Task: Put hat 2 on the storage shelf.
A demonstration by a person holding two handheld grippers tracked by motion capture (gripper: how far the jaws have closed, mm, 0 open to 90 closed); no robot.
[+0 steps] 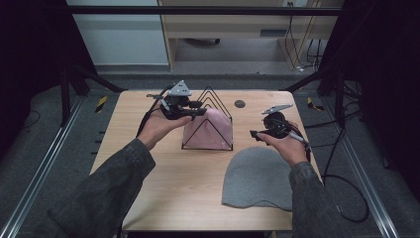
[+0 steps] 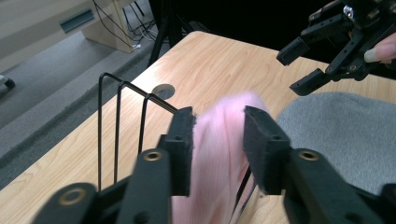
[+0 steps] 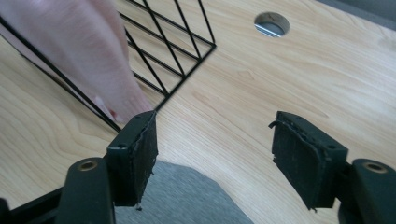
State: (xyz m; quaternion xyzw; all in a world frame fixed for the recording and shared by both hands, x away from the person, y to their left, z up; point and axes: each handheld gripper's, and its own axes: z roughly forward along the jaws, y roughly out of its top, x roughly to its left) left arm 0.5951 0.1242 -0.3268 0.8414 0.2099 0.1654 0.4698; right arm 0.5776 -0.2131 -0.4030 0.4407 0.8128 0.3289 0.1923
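pink cloth (image 2: 219, 154) between left hand-held gripper (image 2: 217, 140) jaws

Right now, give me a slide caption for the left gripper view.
Left gripper open around pink cloth draped on black wire rack, grey beanie beside it.

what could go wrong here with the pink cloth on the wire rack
1. The left tool has its jaws around the soft pink cloth draped on the black triangular wire rack; closing low might catch a wire and drag the light rack along.
2. The pink cloth looks loosely draped, so a pull may slide it off unevenly.
3. The right tool hangs open above the grey felt hat, steadying nothing.
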